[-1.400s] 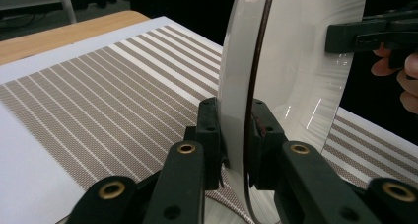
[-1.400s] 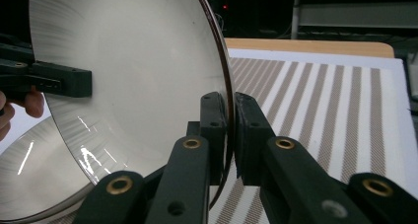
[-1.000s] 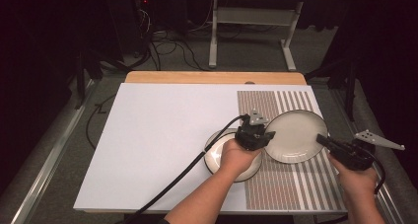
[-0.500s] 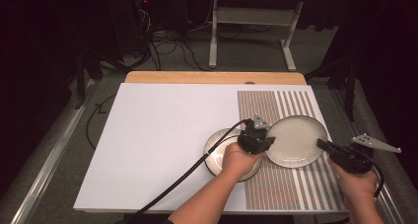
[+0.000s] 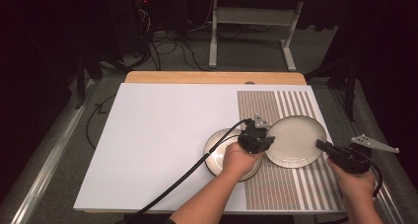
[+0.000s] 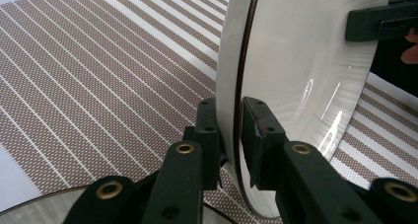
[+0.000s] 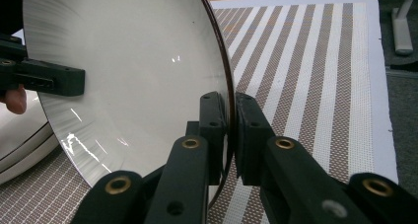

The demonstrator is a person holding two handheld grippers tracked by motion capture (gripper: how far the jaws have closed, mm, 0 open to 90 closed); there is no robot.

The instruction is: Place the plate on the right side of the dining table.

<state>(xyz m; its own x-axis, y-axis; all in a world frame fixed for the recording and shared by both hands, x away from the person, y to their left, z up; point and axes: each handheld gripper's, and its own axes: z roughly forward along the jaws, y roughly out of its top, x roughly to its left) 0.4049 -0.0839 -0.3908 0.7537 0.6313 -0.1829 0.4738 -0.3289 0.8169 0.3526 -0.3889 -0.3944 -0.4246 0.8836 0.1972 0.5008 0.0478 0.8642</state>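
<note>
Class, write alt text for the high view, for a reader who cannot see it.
Two hand-held grippers hold one white plate by opposite edges above a striped placemat: the left gripper clamps its left rim, the right gripper its right rim. A second plate lies under the left hand on a white board.

White table, striped mat on its right side.
One plate rests at the mat's left edge, near the table's front.
</note>
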